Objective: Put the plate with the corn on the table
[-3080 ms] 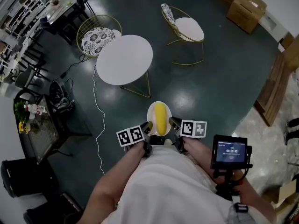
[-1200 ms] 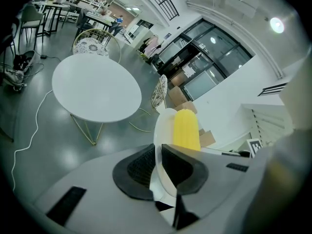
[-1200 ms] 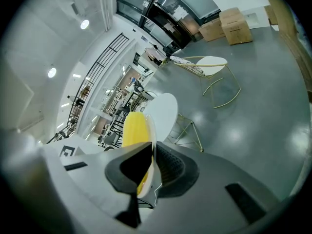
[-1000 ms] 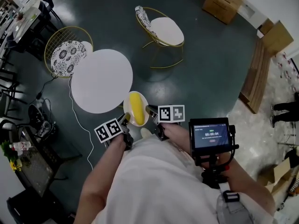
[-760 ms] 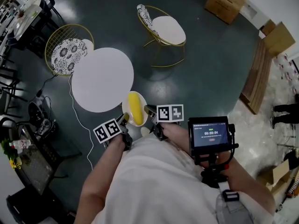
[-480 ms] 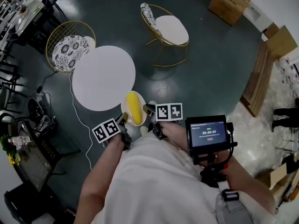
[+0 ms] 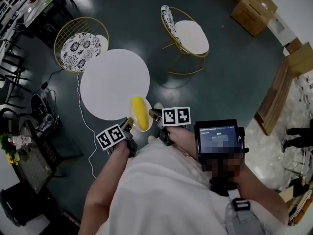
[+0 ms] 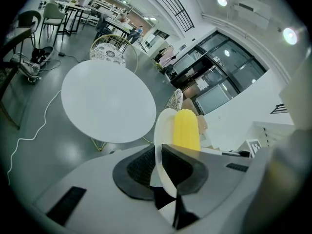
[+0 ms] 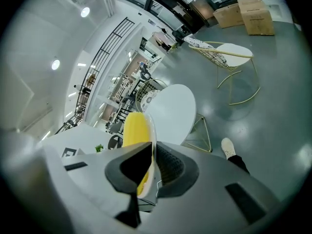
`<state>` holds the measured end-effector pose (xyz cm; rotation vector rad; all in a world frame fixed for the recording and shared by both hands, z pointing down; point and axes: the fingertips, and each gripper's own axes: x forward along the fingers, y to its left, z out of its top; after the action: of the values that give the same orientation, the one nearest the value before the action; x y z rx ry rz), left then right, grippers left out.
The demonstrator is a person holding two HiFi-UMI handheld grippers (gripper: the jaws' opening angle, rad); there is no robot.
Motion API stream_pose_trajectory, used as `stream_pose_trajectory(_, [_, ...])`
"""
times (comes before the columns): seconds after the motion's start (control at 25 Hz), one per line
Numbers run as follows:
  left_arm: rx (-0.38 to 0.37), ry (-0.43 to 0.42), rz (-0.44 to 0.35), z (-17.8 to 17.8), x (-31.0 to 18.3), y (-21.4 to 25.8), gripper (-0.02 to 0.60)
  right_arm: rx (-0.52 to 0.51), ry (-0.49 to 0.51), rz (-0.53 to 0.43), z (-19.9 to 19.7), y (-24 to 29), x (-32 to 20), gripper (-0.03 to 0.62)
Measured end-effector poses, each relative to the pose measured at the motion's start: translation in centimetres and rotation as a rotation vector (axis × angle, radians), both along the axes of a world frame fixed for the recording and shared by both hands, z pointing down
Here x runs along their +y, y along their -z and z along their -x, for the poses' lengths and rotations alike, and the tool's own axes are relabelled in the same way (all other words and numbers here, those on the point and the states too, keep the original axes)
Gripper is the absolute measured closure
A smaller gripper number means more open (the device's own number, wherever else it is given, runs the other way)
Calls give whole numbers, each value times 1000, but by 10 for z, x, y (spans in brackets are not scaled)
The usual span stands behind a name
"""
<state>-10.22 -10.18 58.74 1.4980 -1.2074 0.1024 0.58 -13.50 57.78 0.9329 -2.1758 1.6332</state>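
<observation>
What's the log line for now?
left claw: shut on plate | right claw: shut on plate | corn: on plate | plate: held near table

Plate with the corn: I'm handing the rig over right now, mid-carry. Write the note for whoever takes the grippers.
Grippers: the left gripper is shut on one rim of the plate; the right gripper is shut on the opposite rim.
Things: the corn cob lies on the plate, which is held in the air at the near edge of the round white table.
Done: plate in hand, at the table.
Left: move it over the tabletop, lower it flat, open both grippers. Keep it level; the cob could probably roll.
</observation>
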Motion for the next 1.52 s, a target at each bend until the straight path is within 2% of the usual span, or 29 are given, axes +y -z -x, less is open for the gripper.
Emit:
stream_pose_trajectory(0.28, [12,61,23,9,-38,-8,535,20,65,25,11,-8,-44,555])
stream_pose_trajectory(0.48, [9,107,38,38,-89,-21,535,21,120,44,42,-22,-101,555])
stream_pose_trajectory(0.84, [6,171,1,43,-99,-3,535,32,206,10,51,-4,-116,556])
stream_pose_trajectory(1.04, [-5,202,17,76,-155,-26,535,39,254,32,85,-28,-176,556])
stream_pose_trajectory(1.52, [-15,264,45,91,-207,-52,535,64,331,69,104,-56,-232,555])
